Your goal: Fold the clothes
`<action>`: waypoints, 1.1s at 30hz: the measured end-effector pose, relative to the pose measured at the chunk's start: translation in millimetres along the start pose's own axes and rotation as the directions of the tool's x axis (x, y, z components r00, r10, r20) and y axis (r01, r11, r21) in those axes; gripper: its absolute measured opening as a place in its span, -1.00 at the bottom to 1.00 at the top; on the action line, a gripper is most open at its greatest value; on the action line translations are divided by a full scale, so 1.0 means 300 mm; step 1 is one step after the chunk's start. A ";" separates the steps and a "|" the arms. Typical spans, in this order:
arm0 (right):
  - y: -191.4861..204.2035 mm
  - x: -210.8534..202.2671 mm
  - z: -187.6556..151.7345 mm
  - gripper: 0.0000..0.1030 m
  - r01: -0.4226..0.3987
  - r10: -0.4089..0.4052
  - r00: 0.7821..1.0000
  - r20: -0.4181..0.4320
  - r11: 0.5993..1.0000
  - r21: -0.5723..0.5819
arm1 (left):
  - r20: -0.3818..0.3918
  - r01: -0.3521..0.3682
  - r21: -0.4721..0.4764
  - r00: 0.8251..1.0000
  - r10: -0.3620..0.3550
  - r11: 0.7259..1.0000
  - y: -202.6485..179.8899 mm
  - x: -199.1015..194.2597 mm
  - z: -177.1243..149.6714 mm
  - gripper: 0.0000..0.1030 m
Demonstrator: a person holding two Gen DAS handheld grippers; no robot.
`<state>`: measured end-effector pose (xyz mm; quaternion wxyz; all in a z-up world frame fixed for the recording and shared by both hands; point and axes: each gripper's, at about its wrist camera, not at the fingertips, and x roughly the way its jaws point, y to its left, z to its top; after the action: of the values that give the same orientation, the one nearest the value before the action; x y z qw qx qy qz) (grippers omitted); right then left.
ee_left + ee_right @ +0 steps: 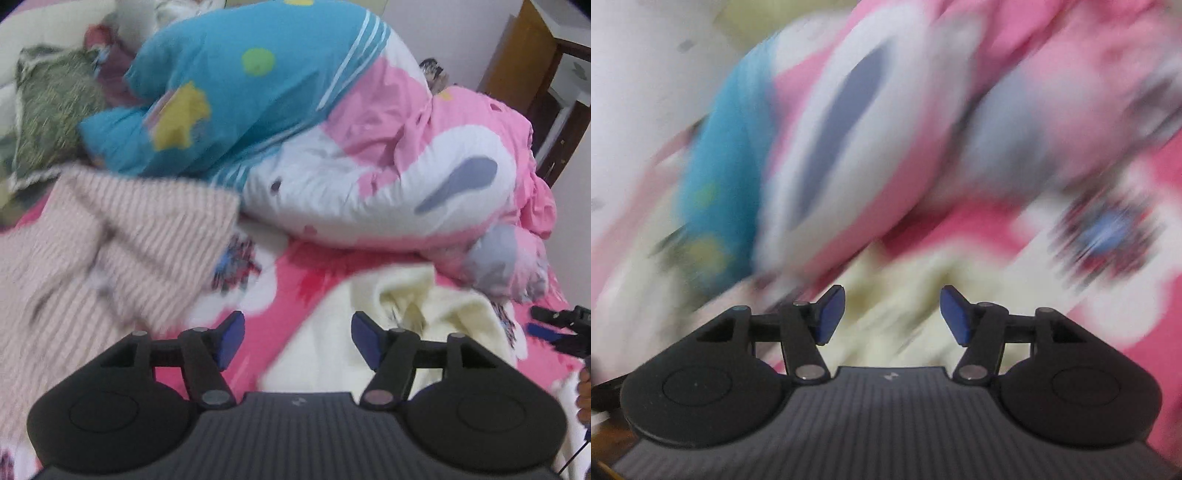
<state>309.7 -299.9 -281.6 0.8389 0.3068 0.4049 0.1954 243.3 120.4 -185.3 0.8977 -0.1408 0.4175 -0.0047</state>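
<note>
Both grippers stand half open and hold nothing — left gripper (297, 334) over the bedsheet (295, 273), striped garment (110, 251) at its left, cream garment (424, 306) at its right. Right gripper (892, 314) hovers over cream cloth — better to pinch one edge only.

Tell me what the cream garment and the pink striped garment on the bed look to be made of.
Cream garment: looks like soft fleece or brushed knit, matte and fuzzy, with thick rounded folds; the blur leaves the exact weave open.
Pink striped garment: appears to be a ribbed or striped knit, matte, with fine pale pink and white lines that bend with its drape.
</note>
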 end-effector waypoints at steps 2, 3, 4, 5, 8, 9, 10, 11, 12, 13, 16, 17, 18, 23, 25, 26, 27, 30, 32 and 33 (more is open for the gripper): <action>0.053 0.039 -0.111 0.10 -0.098 0.098 0.984 -0.146 0.995 0.009 | -0.061 0.019 -0.021 0.998 -0.021 1.000 0.010 -0.032 -0.092 0.27; 0.073 0.064 -0.182 0.10 -0.118 0.120 0.967 -0.225 0.993 0.022 | -0.094 0.024 -0.036 0.995 -0.027 0.999 0.017 -0.041 -0.141 0.27; 0.086 0.090 -0.252 0.10 -0.120 0.125 0.946 -0.298 0.992 0.036 | -0.134 0.025 -0.053 0.990 -0.032 0.998 0.023 -0.039 -0.197 0.26; 0.099 0.116 -0.323 0.10 -0.121 0.130 0.920 -0.370 0.991 0.050 | -0.174 0.025 -0.069 0.984 -0.036 0.997 0.027 -0.035 -0.251 0.26; 0.124 0.159 -0.505 0.10 -0.078 0.074 0.856 -0.511 0.997 0.015 | -0.265 0.028 -0.113 0.963 -0.057 0.993 0.046 -0.058 -0.409 0.21; 0.125 0.168 -0.554 0.10 -0.053 0.044 0.841 -0.540 0.999 -0.002 | -0.290 0.030 -0.130 0.955 -0.067 0.991 0.052 -0.061 -0.458 0.20; 0.117 0.177 -0.597 0.10 -0.032 0.026 0.828 -0.560 0.999 -0.001 | -0.314 0.031 -0.149 0.946 -0.077 0.988 0.058 -0.065 -0.506 0.20; 0.105 0.185 -0.635 0.09 -0.021 0.028 0.815 -0.579 1.000 0.018 | -0.336 0.032 -0.157 0.938 -0.084 0.987 0.061 -0.070 -0.546 0.18; 0.095 0.192 -0.661 0.09 -0.015 0.041 0.799 -0.600 0.999 0.048 | -0.354 0.033 -0.154 0.931 -0.086 0.988 0.060 -0.077 -0.582 0.17; 0.085 0.197 -0.681 0.05 -0.012 0.066 0.778 -0.625 0.996 0.090 | -0.372 0.034 -0.149 0.924 -0.088 0.988 0.060 -0.085 -0.617 0.16; 0.091 0.190 -0.741 0.01 -0.030 0.146 0.723 -0.675 0.983 0.180 | -0.405 0.053 -0.135 0.908 -0.104 0.989 0.053 -0.093 -0.684 0.16; 0.102 0.185 -0.763 -0.11 -0.034 0.148 0.707 -0.692 0.984 0.177 | -0.411 0.061 -0.142 0.905 -0.115 0.988 0.056 -0.094 -0.702 0.16; 0.113 0.185 -0.782 -0.22 -0.032 0.136 0.694 -0.707 0.987 0.158 | -0.415 0.072 -0.150 0.901 -0.129 0.986 0.058 -0.093 -0.716 0.16; 0.140 0.175 -0.734 -0.90 -0.135 0.268 0.714 -0.646 0.959 0.249 | -0.398 0.084 -0.129 0.908 -0.129 0.988 0.071 -0.117 -0.734 0.17; 0.178 0.157 -0.677 -0.90 -0.224 0.364 0.736 -0.570 0.926 0.302 | -0.376 0.103 -0.134 0.915 -0.147 0.986 0.086 -0.139 -0.728 0.26; 0.209 0.153 -0.640 -0.90 -0.253 0.382 0.747 -0.545 0.920 0.298 | -0.368 0.120 -0.127 0.916 -0.159 0.985 0.089 -0.146 -0.726 0.33; 0.243 0.157 -0.599 -0.90 -0.285 0.396 0.753 -0.525 0.916 0.281 | -0.365 0.132 -0.113 0.916 -0.165 0.985 0.088 -0.148 -0.723 0.35; 0.354 0.208 -0.459 -0.90 -0.415 0.474 0.744 -0.471 0.880 0.230 | -0.357 0.139 -0.083 0.920 -0.159 0.987 0.080 -0.125 -0.720 0.37; 0.447 0.279 -0.366 -0.90 -0.504 0.518 0.716 -0.467 0.847 0.167 | -0.340 0.142 -0.094 0.926 -0.166 0.985 0.084 -0.101 -0.718 0.37; 0.497 0.318 -0.320 -0.90 -0.546 0.537 0.700 -0.471 0.827 0.131 | -0.330 0.142 -0.118 0.928 -0.173 0.983 0.092 -0.088 -0.718 0.37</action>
<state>277.8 -101.0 -281.1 0.6167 0.3443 0.4931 0.5079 61.5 96.7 -304.5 0.8017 -0.2120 0.5528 -0.0818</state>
